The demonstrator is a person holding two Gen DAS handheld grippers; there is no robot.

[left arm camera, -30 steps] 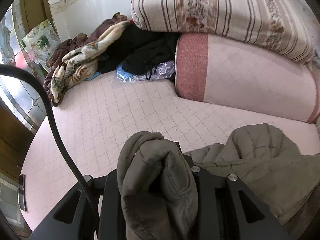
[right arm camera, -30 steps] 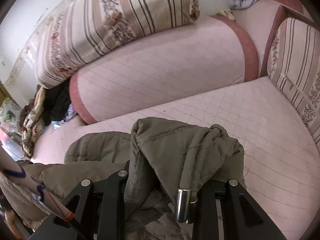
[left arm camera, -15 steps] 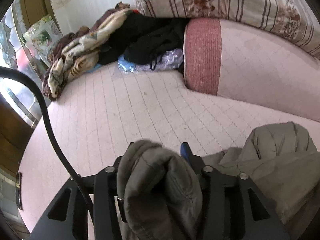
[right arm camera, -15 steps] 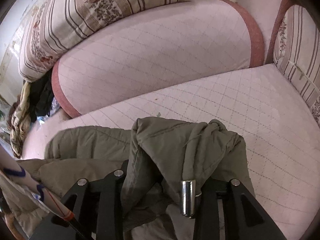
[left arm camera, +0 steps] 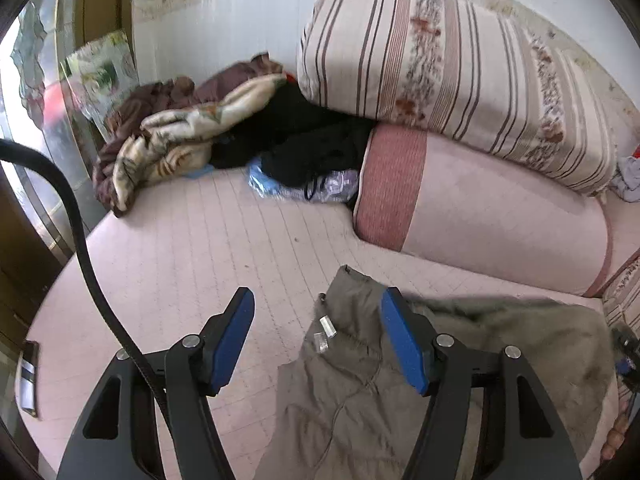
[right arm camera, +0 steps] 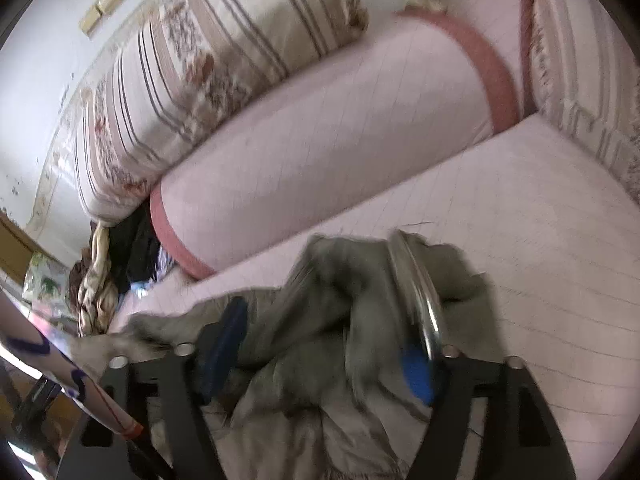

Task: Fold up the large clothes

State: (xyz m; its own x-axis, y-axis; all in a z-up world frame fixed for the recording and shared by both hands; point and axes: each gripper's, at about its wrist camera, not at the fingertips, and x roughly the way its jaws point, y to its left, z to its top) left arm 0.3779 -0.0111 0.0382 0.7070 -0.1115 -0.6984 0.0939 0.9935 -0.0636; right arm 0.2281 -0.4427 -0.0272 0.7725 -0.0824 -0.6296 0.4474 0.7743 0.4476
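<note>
The left gripper (left arm camera: 318, 340) stands wide open, holding nothing, its right finger over the olive jacket (left arm camera: 360, 392) lying on the pink mattress (left arm camera: 192, 248) near its front edge. The right gripper (right arm camera: 320, 352) is blurred, parted around bunched jacket (right arm camera: 328, 320); grip unclear.

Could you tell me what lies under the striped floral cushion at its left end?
The striped floral cushion rests on a pink bolster. At its left end, black clothes are tucked under its corner; how far they reach beneath is hidden.
</note>
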